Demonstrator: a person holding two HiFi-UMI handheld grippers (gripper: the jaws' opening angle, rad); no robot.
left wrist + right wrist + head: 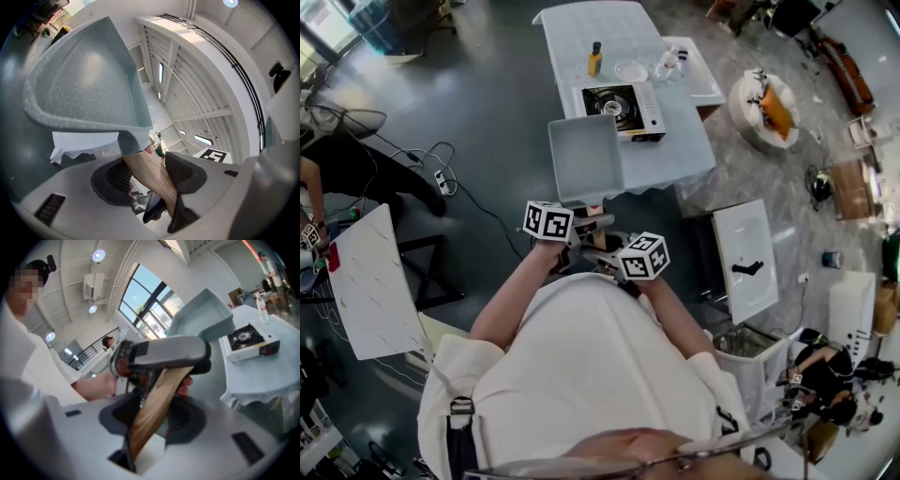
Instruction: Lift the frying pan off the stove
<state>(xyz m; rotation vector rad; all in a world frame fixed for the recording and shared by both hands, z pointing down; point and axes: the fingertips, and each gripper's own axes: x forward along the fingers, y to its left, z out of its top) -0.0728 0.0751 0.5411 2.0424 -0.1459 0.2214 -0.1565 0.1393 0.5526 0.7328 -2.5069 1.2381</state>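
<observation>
frying pan (584,159) hangs clear of stove (623,108); left claw (150,175) and right claw (157,417) both clamp its wooden handle (161,390), presumably sharing the weight.

Wooden handle (146,161): lower end was hidden behind a jaw of the left gripper (150,174); in the head view it was nearly all covered by the marker cubes (548,222).
Frying pan (201,317): near side was hidden behind the left gripper's body in the right gripper view.
Right gripper (157,420): the handle's end was lost in the slot below its jaws; the jaws were unseen from the head view.
Stove (628,108): near-left corner was covered by the frying pan; knob markings were too small to read.
Orange bottle (595,59): label was too small to read.
Small bottles (262,303): blurred; contents could not be told.
Person at left edge (328,178): cut off by the frame.
</observation>
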